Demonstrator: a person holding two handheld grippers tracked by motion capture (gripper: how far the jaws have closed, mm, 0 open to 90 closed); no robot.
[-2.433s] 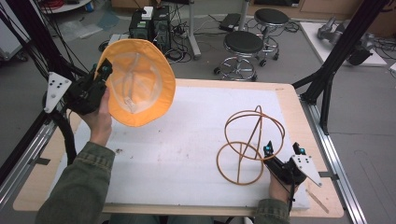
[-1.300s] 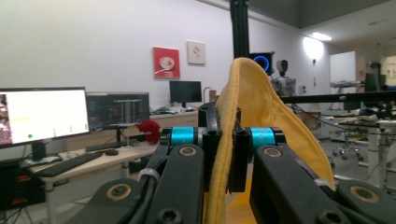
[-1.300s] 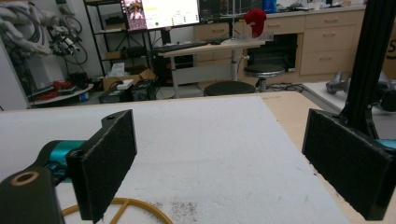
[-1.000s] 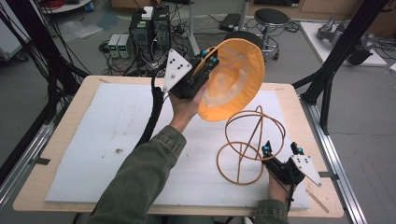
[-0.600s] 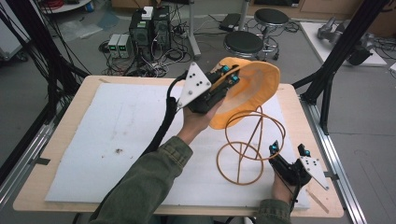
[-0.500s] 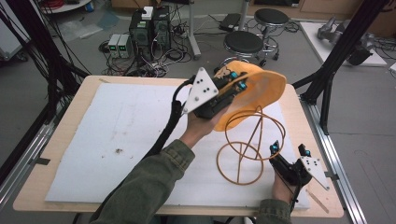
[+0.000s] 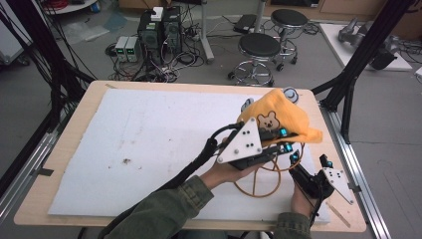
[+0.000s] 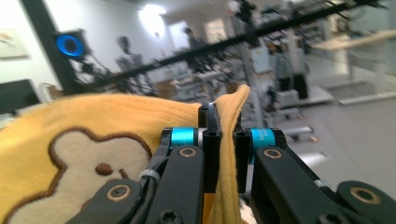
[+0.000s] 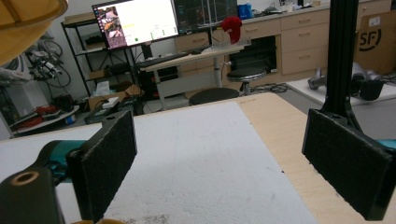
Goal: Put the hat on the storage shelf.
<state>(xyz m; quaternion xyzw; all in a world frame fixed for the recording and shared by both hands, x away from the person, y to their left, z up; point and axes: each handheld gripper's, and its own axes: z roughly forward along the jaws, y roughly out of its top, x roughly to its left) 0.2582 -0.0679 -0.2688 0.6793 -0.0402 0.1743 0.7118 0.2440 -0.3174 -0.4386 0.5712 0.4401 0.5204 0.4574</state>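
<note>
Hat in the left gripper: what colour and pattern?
Orange-yellow hat with a cream bear patch outlined in brown; clearest in the left gripper view.

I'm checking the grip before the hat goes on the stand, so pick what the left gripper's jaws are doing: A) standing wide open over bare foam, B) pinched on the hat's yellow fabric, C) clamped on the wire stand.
B: in the left gripper view the left gripper pinches a fold of the yellow hat.

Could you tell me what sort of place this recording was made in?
Most likely a robotics lab or workshop: computer towers with tangled cables sit on the floor beyond the table, round stools stand nearby, and a lit monitor sits by workbenches.
</note>
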